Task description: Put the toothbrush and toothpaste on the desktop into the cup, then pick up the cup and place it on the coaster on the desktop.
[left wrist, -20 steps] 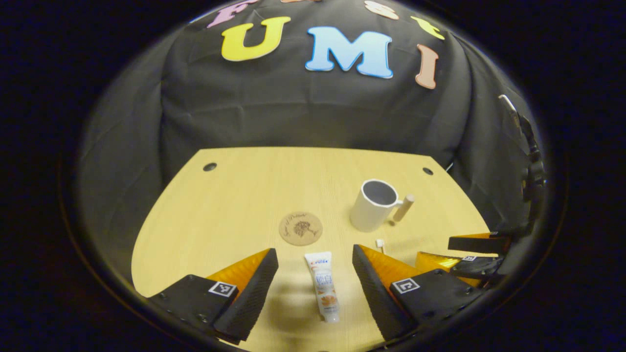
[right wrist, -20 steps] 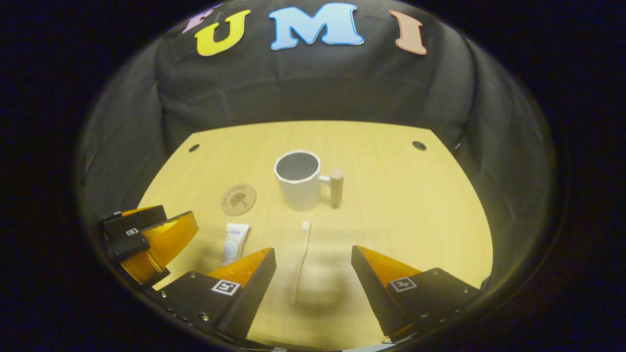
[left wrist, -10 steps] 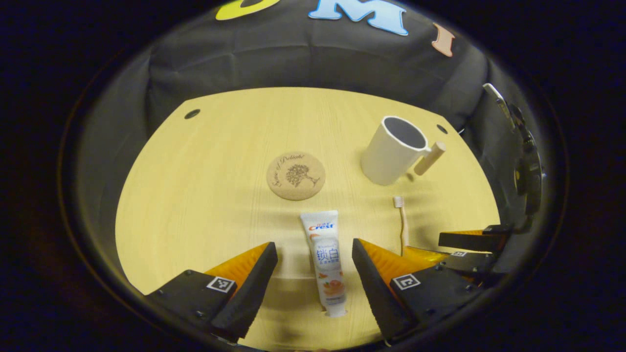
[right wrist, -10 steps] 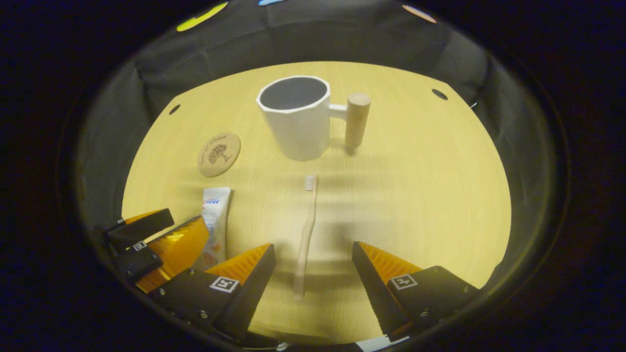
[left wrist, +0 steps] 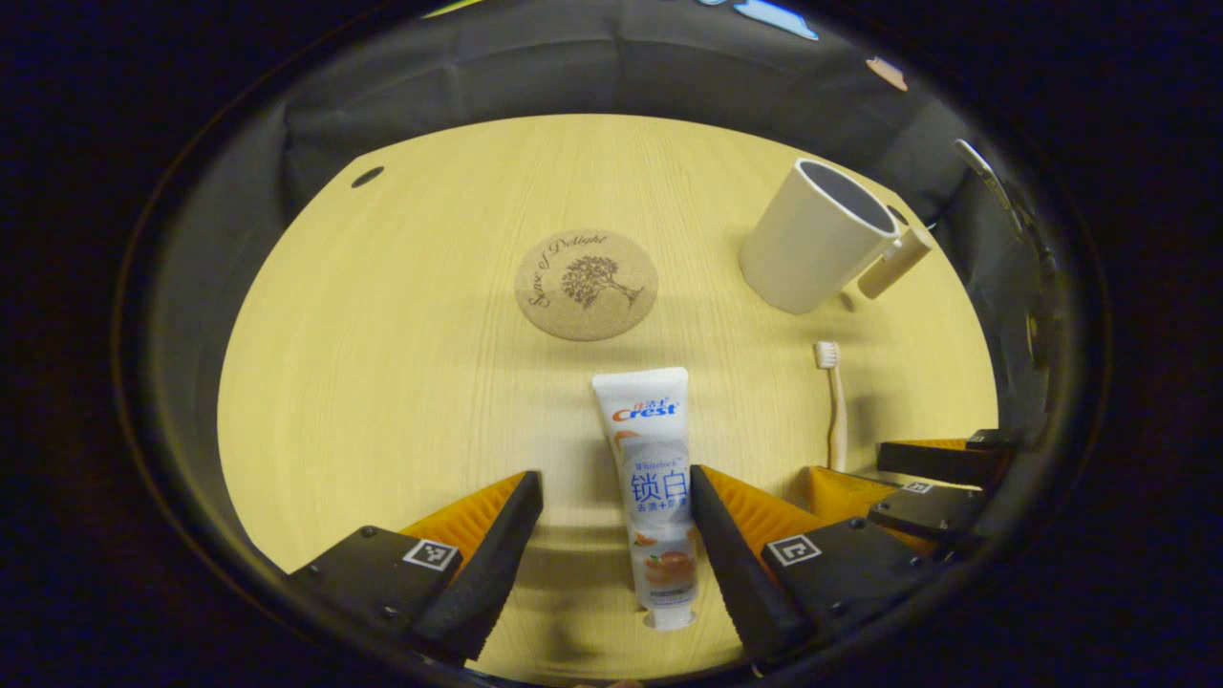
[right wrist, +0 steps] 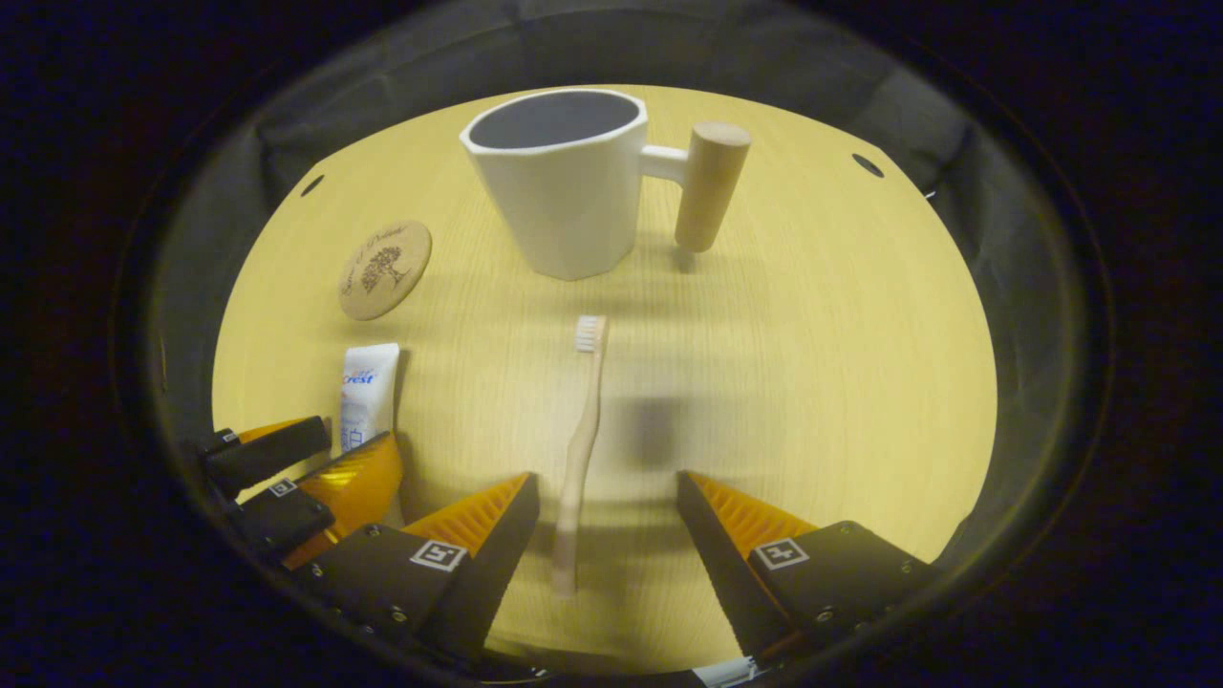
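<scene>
The toothpaste (left wrist: 652, 487) lies flat on the surface (left wrist: 382, 363), cap end nearest the camera, between the spread fingers of the left tongs (left wrist: 611, 535), which hold nothing. The toothbrush (right wrist: 581, 435) lies flat too, bristles pointing toward the cup (right wrist: 564, 182), its handle running between the parted fingers of the right tongs (right wrist: 604, 535), also empty. The cup stands upright beyond the brush head, its wooden handle on the side away from the coaster (right wrist: 384, 269). The coaster sits beside the cup, just beyond the crimped end of the toothpaste.
</scene>
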